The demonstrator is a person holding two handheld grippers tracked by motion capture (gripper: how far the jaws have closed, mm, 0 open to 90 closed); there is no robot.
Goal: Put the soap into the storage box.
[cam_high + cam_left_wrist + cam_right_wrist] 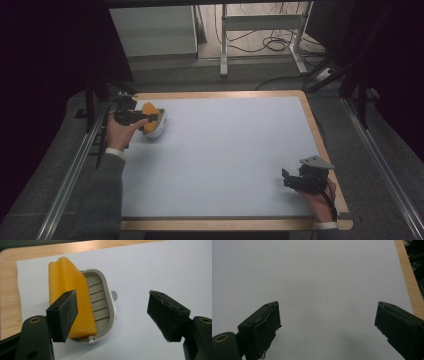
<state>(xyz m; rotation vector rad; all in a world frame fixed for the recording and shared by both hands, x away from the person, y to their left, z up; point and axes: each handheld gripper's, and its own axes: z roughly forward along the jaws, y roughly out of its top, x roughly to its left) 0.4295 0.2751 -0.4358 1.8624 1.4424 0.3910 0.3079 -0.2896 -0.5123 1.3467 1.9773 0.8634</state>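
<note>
High view: we see left tongs over the soap dish, right tongs well apart from it. Left gripper view: jaws wide, yellow soap leaning in the dish. Right gripper view: jaws wide above bare surface.

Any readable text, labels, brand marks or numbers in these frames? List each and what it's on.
None readable.
Yellow soap bar: no stamp or lettering visible.
White soap dish: plain ribbed floor, no mark.
Left claw and right claw: plain black pads, no print.
White mat and wooden table edge: blank.
</note>
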